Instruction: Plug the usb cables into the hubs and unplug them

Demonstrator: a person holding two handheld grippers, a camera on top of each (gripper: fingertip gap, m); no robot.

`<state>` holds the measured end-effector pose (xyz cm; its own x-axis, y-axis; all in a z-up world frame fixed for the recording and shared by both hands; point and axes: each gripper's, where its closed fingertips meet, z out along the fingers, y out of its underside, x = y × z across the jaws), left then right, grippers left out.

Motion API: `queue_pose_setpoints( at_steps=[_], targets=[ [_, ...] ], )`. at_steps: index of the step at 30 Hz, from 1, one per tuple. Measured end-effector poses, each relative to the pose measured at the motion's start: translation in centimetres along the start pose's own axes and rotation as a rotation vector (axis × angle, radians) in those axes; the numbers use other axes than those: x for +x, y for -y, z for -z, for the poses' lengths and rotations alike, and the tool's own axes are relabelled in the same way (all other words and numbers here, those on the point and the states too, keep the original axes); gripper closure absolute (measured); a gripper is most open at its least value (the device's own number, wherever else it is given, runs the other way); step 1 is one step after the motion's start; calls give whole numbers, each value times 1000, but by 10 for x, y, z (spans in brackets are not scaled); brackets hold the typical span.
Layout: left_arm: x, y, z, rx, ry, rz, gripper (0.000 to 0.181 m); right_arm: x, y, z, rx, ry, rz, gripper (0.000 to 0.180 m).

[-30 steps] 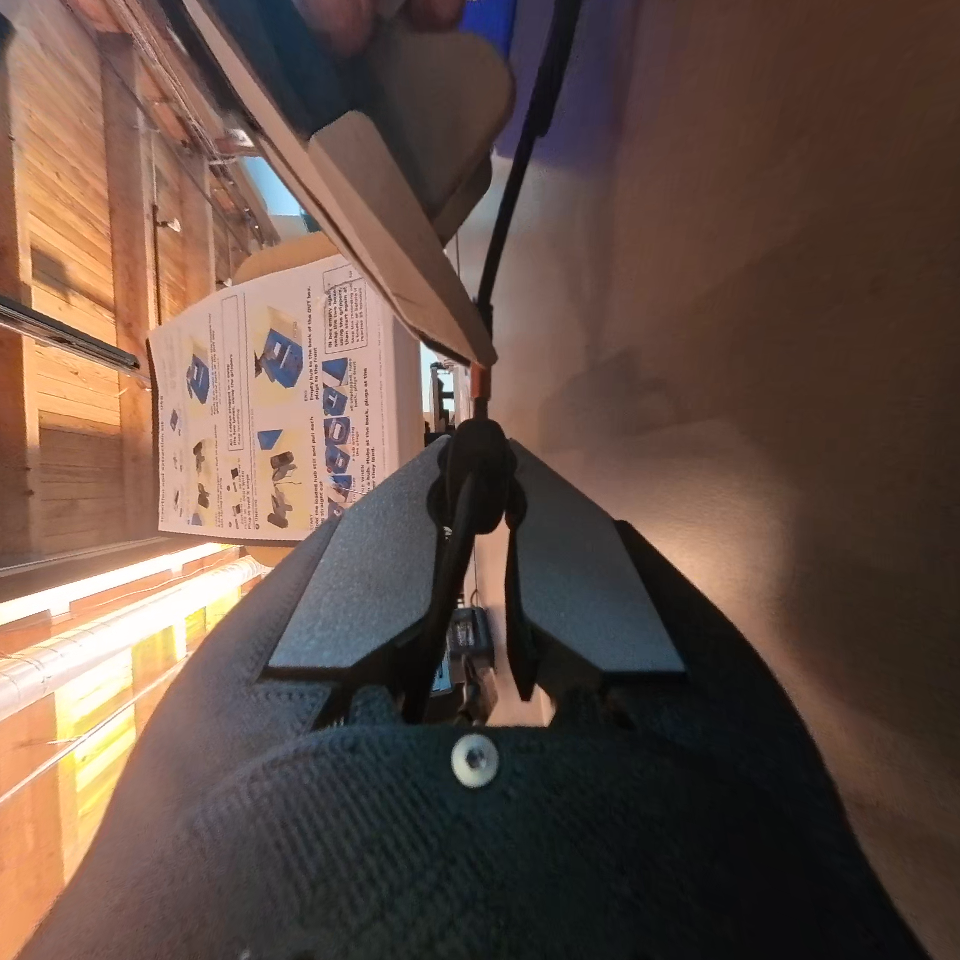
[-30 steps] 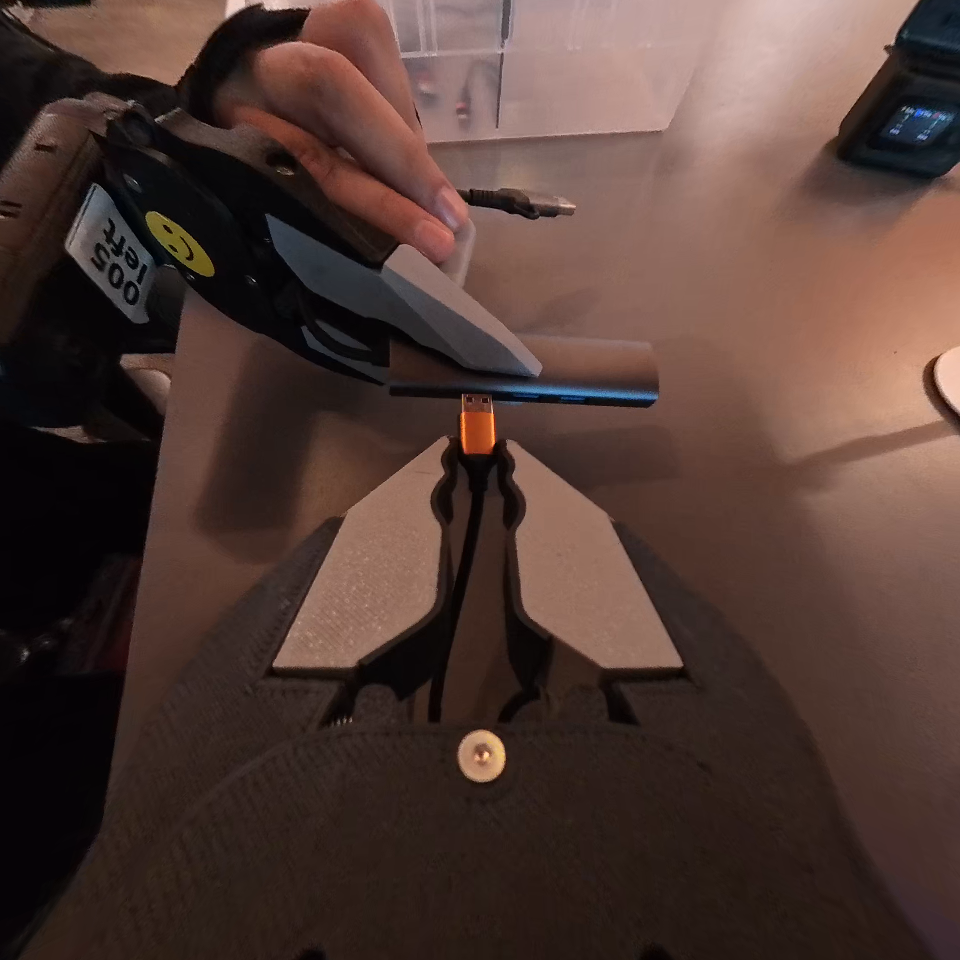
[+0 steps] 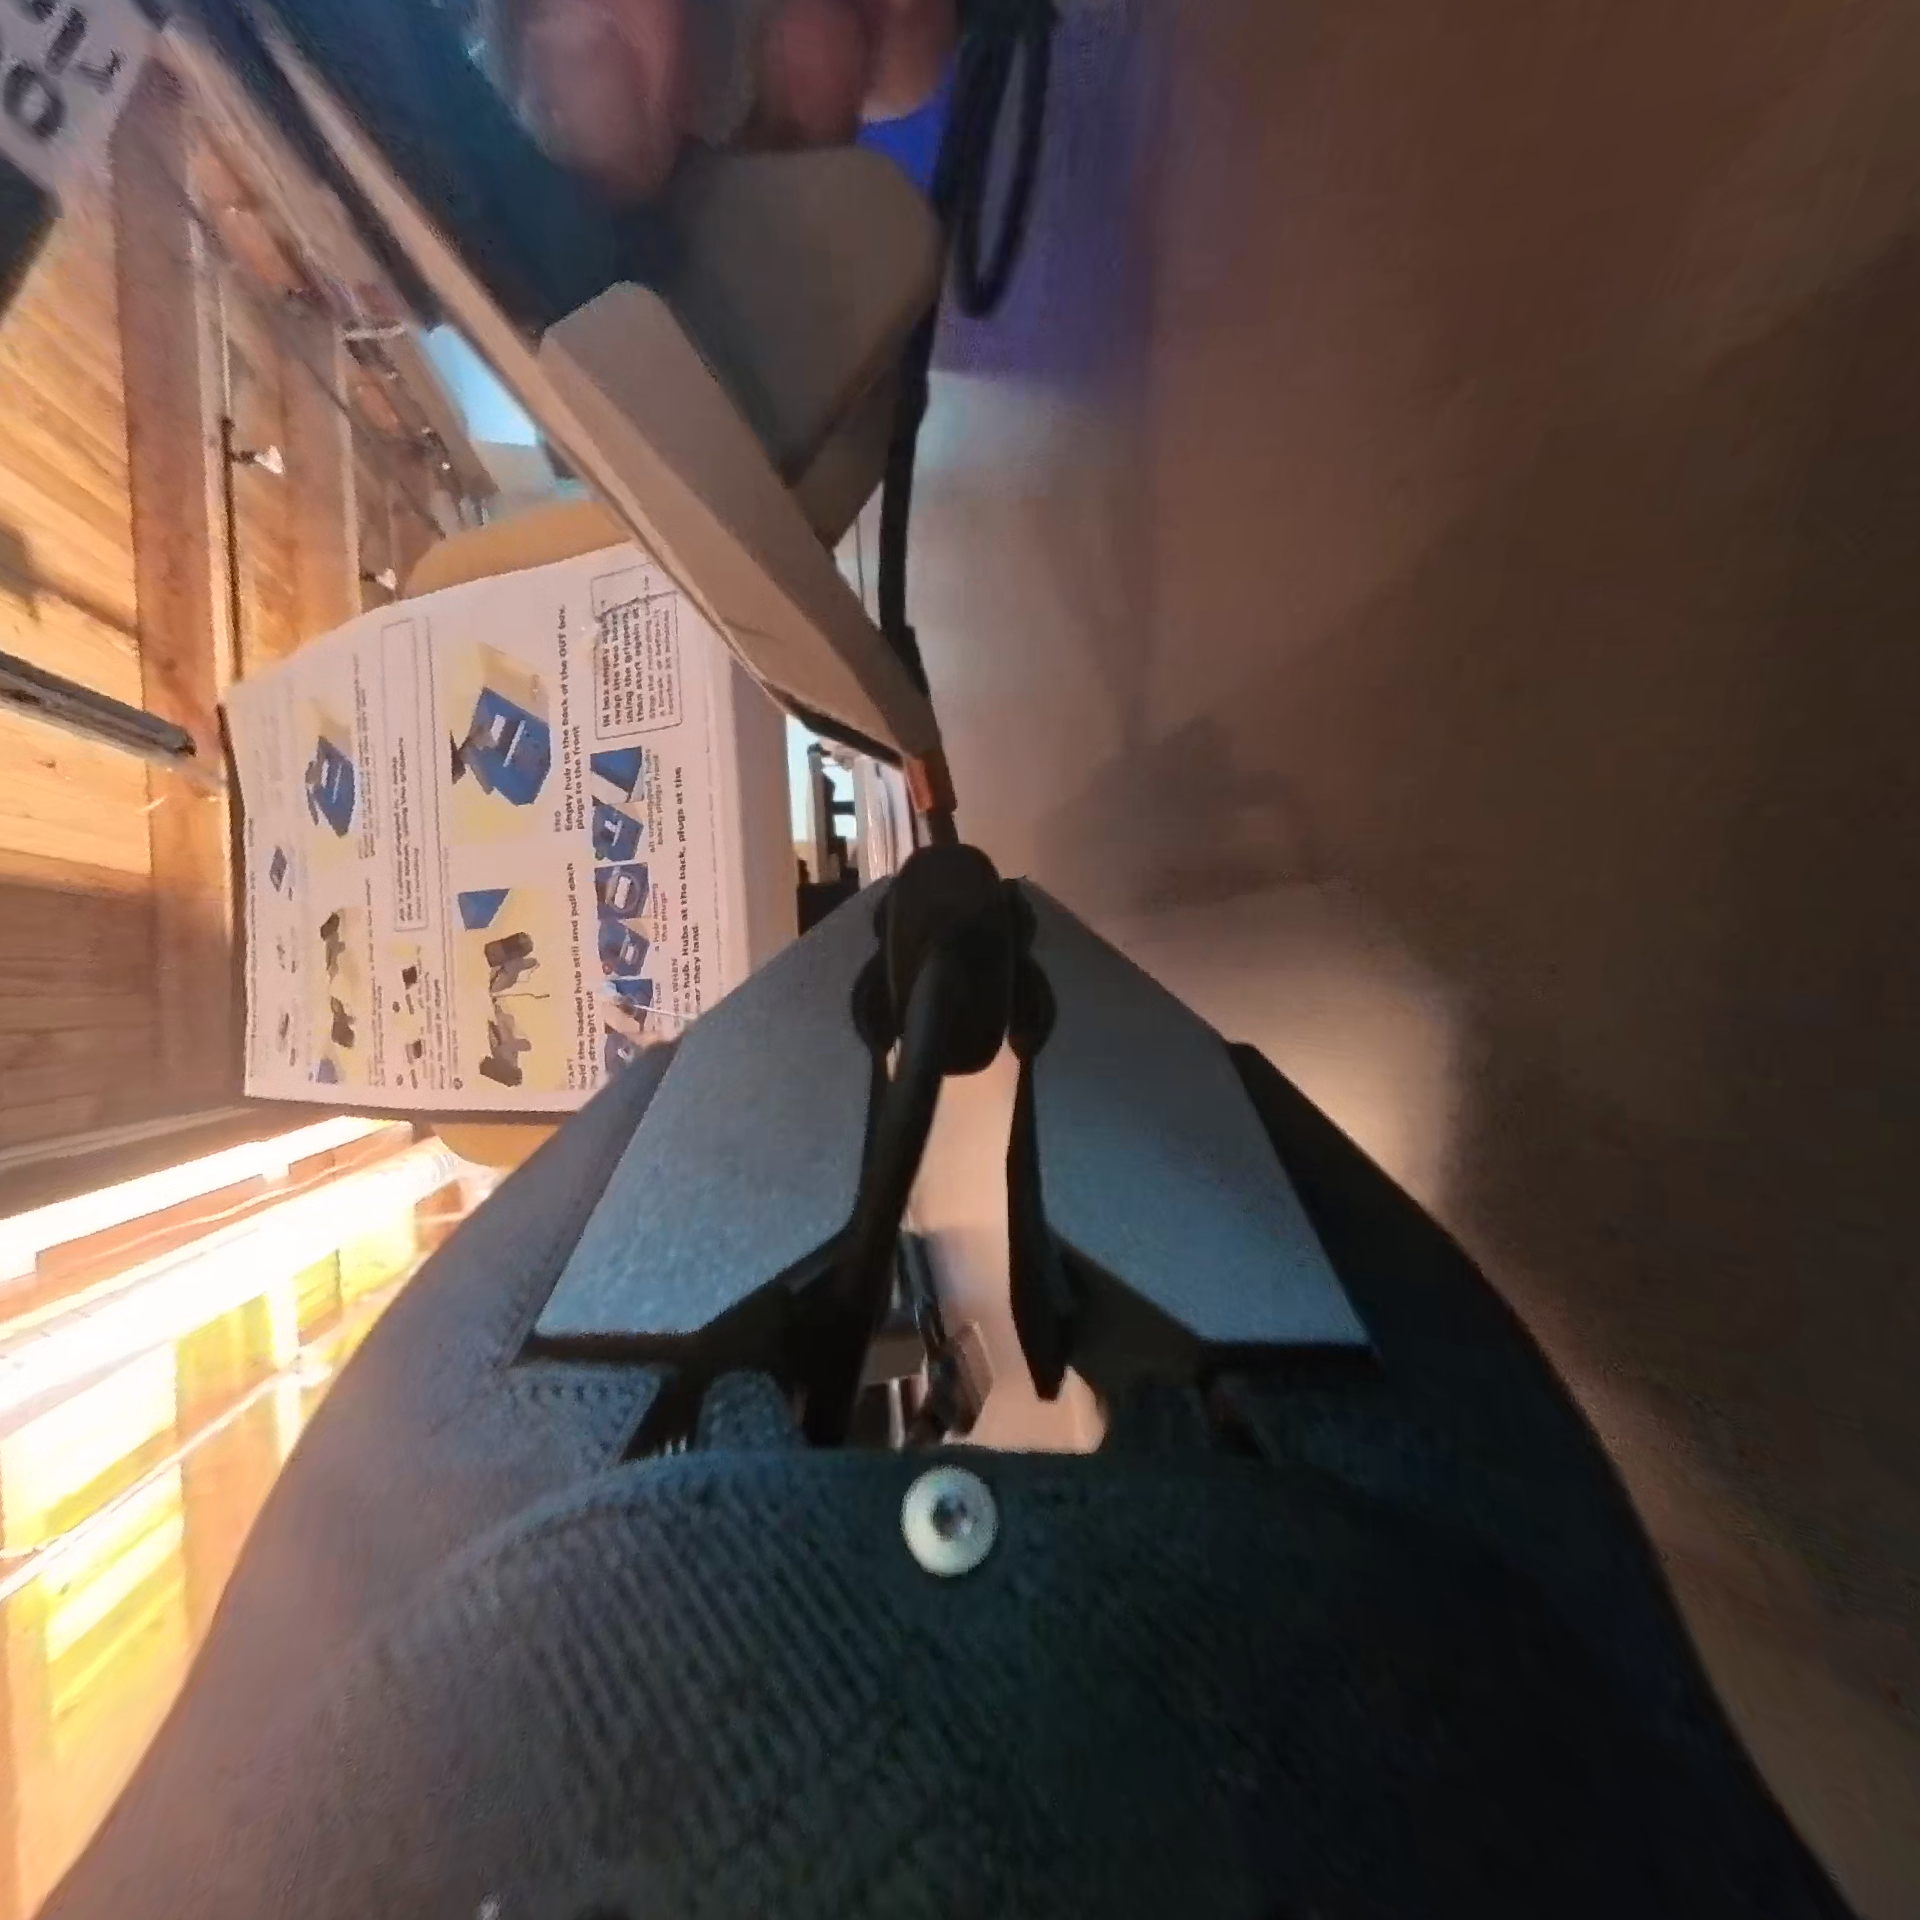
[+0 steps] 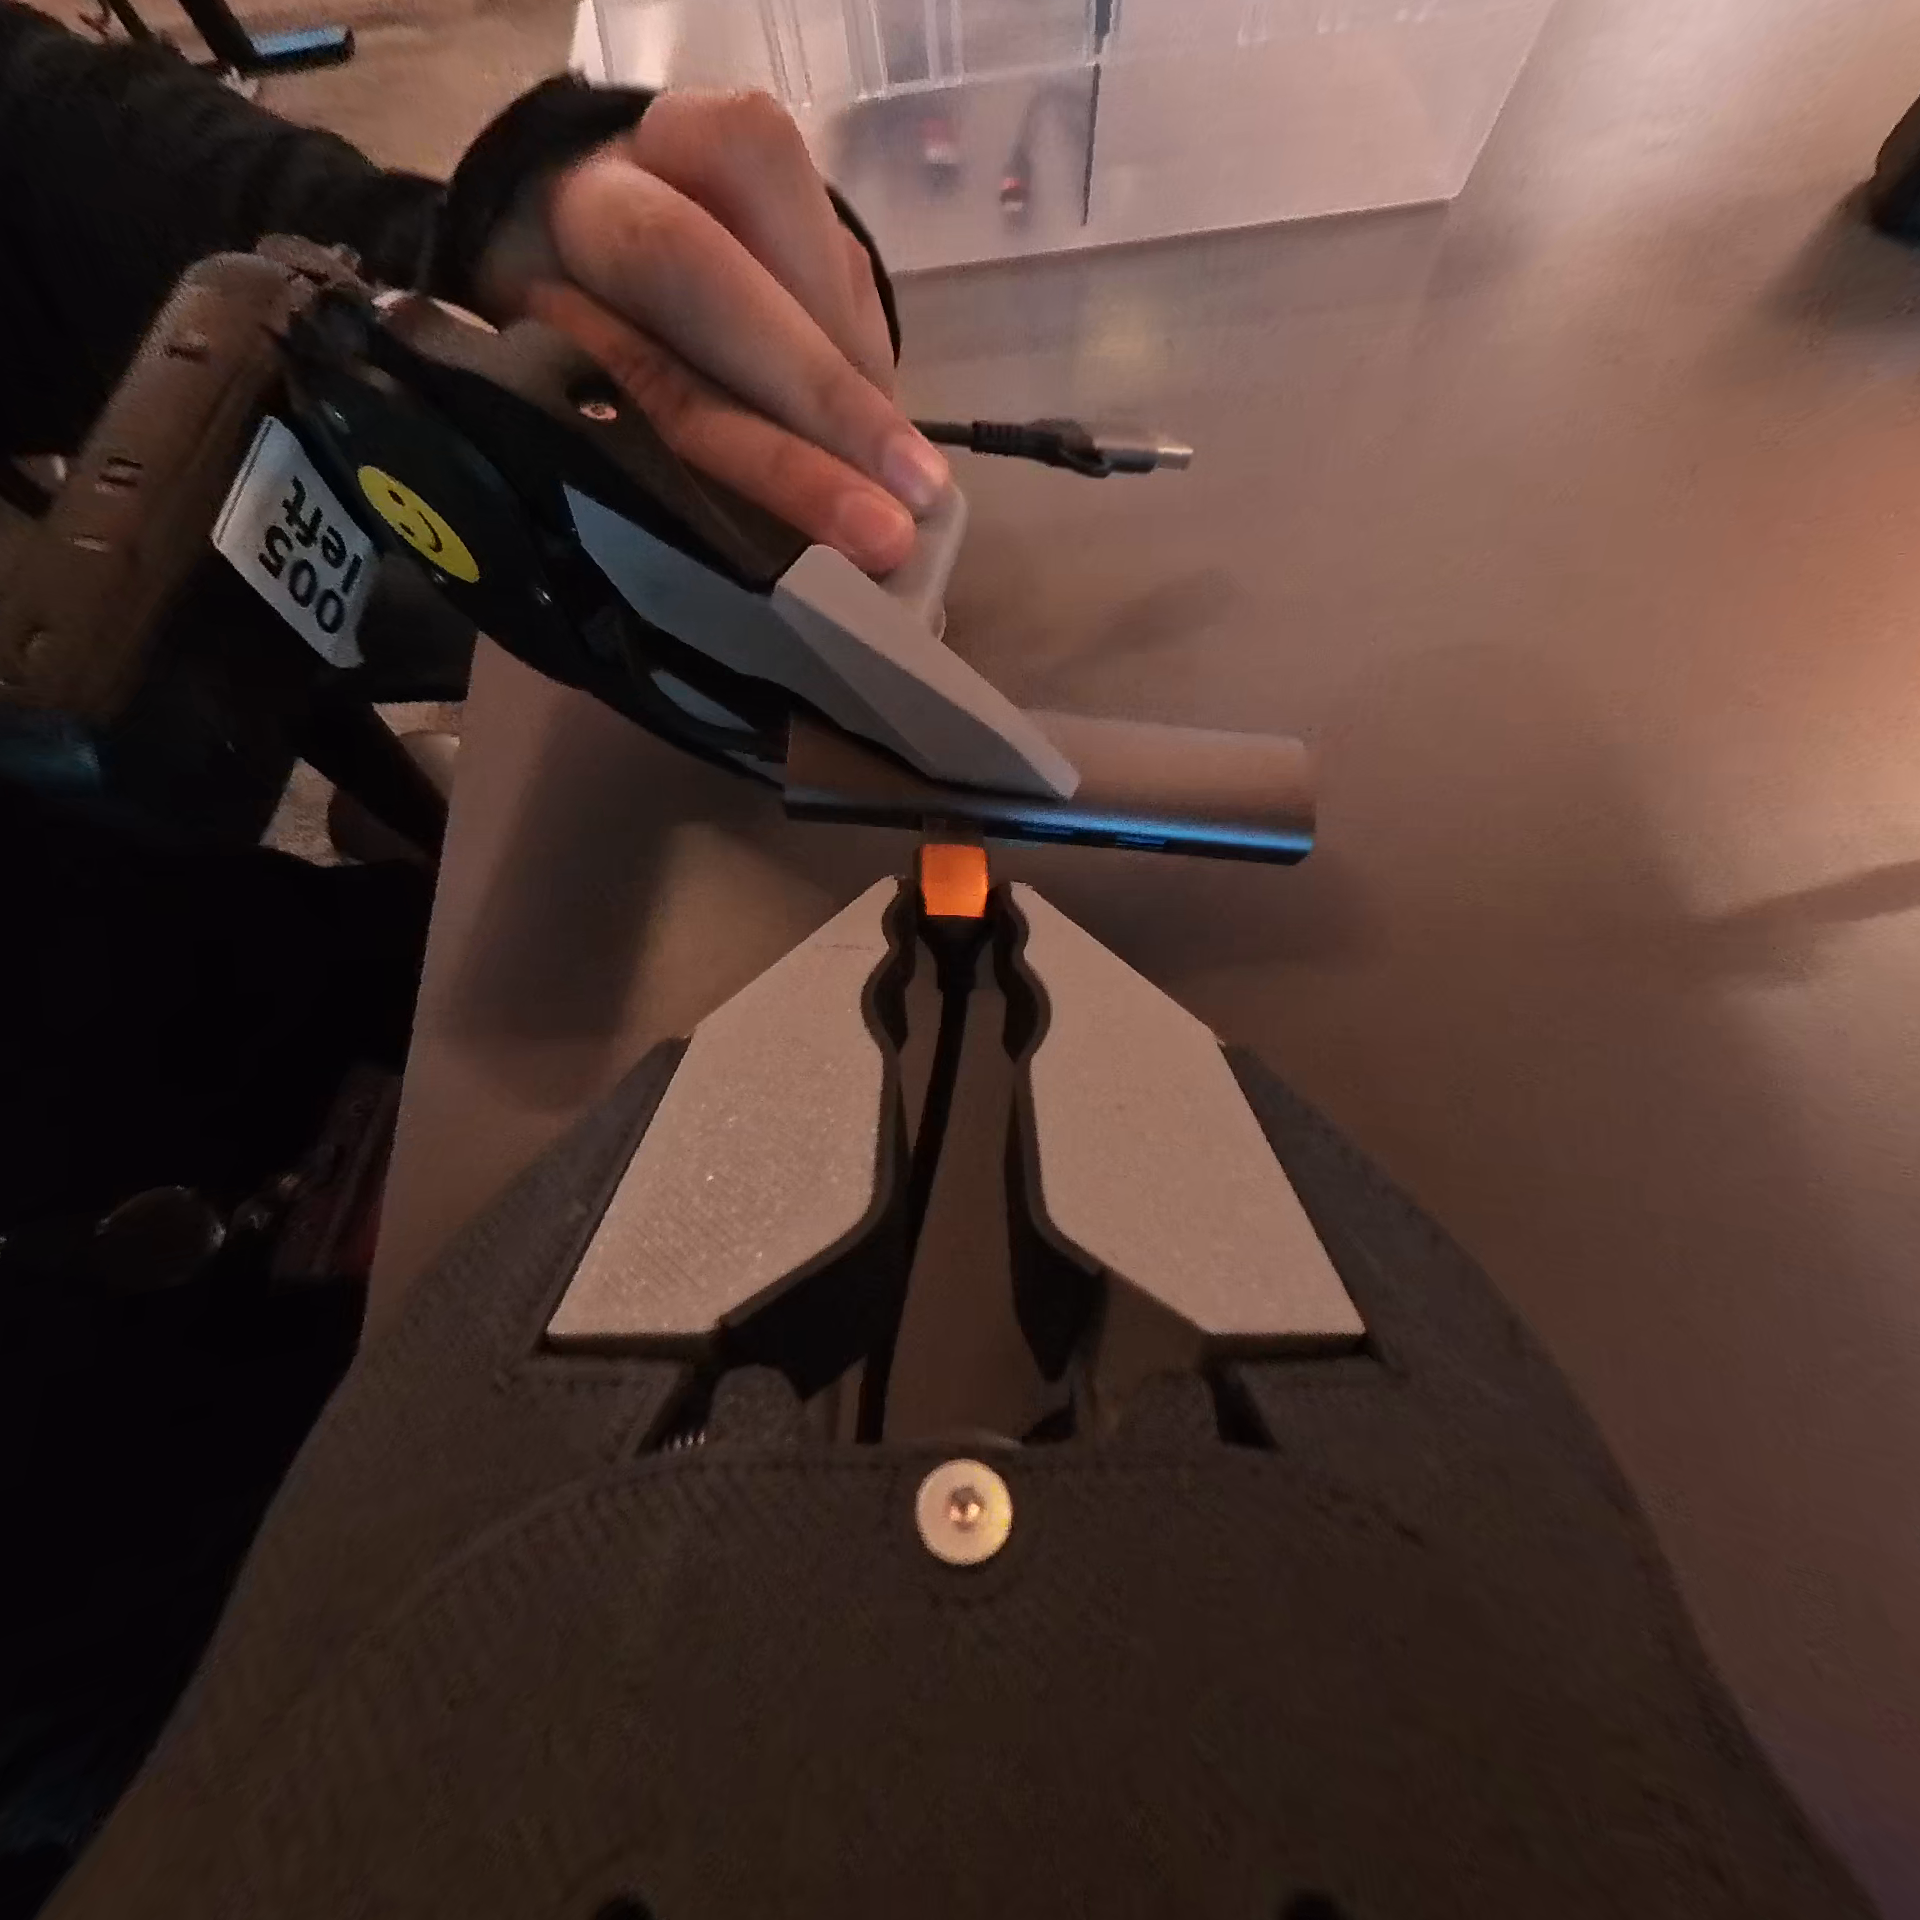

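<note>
My left gripper point(image 4: 1049, 795) is shut on a slim dark grey USB hub point(image 4: 1174, 821) and holds it level above the table point(image 4: 1558, 1039). In its own view point(image 3: 951, 894) the hub shows only as a dark end point(image 3: 951, 935) between the fingertips. My right gripper point(image 4: 951, 899) is shut on an orange USB plug point(image 4: 951, 878) whose black cable runs back between the fingers. The plug's metal tip is in a port on the hub's near edge. The right gripper point(image 3: 914, 758) and the orange plug point(image 3: 922, 795) also show in the left wrist view.
A loose black cable end with a metal plug point(image 4: 1132, 454) hangs behind the person's hand point(image 4: 748, 343). A clear plastic box point(image 4: 1039, 125) stands at the back and a dark device point(image 4: 1896, 197) at the far right. A printed instruction sheet point(image 3: 468, 831) shows in the left wrist view. Only a small space, under 4 cm, lies between the two pairs of fingers.
The orange plug has gone further into the hub's port, so less of its metal tip shows. Both grippers stay shut and have come closer together.
</note>
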<state>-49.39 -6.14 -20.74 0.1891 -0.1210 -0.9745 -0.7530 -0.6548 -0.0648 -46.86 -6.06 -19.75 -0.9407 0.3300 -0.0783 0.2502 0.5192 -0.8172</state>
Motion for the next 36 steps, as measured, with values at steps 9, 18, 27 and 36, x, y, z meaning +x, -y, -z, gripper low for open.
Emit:
queue_pose_setpoints(
  at_steps=[9, 18, 27, 36],
  targets=[
    [-9, -1, 0, 3, 8, 132, 166, 2, 8, 4, 87, 12, -46, 168],
    [-15, -3, -1, -3, 26, 163, 166, 5, 14, 2, 128, -9, -39, 167],
    [-30, -12, 0, 72, 15, 418, 166, 28, 33, 47, 291, -115, -30, 162],
    [-40, 21, 22, 378, -61, 597, 166, 26, 15, 44, 182, -159, 112, 135]
  ],
)
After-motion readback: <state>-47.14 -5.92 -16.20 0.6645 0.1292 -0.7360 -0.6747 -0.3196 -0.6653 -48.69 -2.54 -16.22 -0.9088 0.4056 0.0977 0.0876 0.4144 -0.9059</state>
